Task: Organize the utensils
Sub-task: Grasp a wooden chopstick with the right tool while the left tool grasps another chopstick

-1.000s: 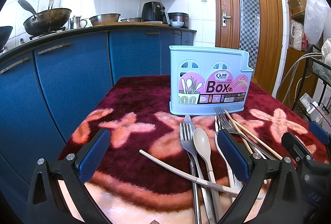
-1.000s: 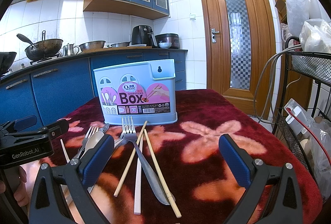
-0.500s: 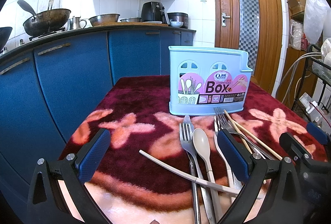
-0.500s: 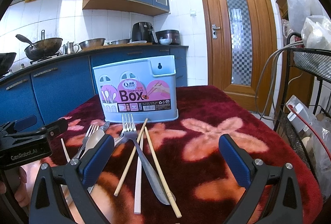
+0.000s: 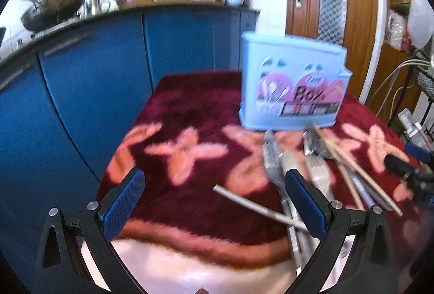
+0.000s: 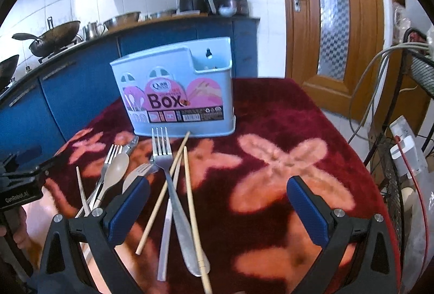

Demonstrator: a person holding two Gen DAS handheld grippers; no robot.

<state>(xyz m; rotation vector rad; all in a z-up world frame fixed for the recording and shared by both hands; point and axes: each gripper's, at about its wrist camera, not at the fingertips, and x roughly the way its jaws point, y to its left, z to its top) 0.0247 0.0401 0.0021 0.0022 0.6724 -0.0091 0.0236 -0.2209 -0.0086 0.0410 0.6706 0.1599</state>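
A light blue utensil box marked "Box" stands upright on the dark red flowered cloth; it is blurred in the left wrist view. In front of it lie a steel fork, wooden chopsticks, a beige spoon and further forks. My right gripper hovers open just above the fork handles and chopsticks, holding nothing. My left gripper is open over the cloth, left of the utensil pile, with a pale stick between its fingers' line.
Blue kitchen cabinets run along the left behind the table. A wooden door stands at the back right. A wire rack with cables and plugs is close to the table's right edge.
Both grippers have risen and tilted down toward the table, so the box and utensils sit lower and look closer. The left view is motion-blurred. No utensil has moved.
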